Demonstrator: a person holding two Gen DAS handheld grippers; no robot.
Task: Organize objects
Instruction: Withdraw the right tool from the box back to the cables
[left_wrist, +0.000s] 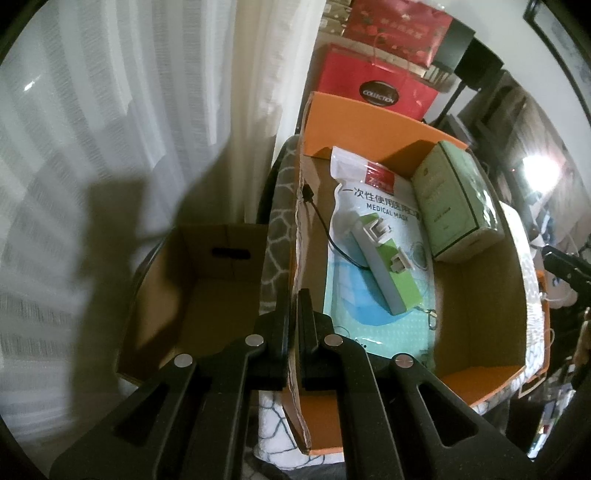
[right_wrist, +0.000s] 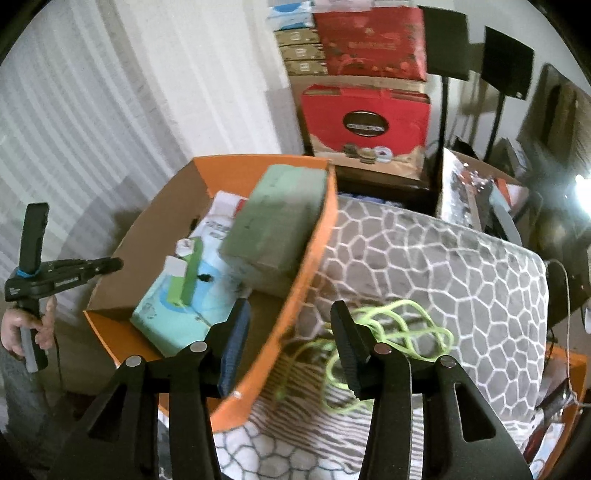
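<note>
An orange cardboard box (left_wrist: 369, 118) sits on a grey patterned cushion (right_wrist: 443, 258). Inside lie a medical mask pack (left_wrist: 369, 206), a green and white gadget with a black cord (left_wrist: 384, 266), and a pale green box (left_wrist: 454, 203). My left gripper (left_wrist: 293, 306) is shut on the orange box's left wall (left_wrist: 297, 258). My right gripper (right_wrist: 290, 328) is open, its jaws on either side of the box's right wall (right_wrist: 306, 280). A lime green cord (right_wrist: 388, 332) lies on the cushion just beyond the right finger. The left gripper also shows in the right wrist view (right_wrist: 114, 264).
A plain brown cardboard box (left_wrist: 207, 280) stands left of the orange box. White curtains (left_wrist: 110, 129) hang at the left. Red gift boxes (right_wrist: 365, 122) are stacked behind. Black stands and clutter (right_wrist: 498, 110) fill the right side.
</note>
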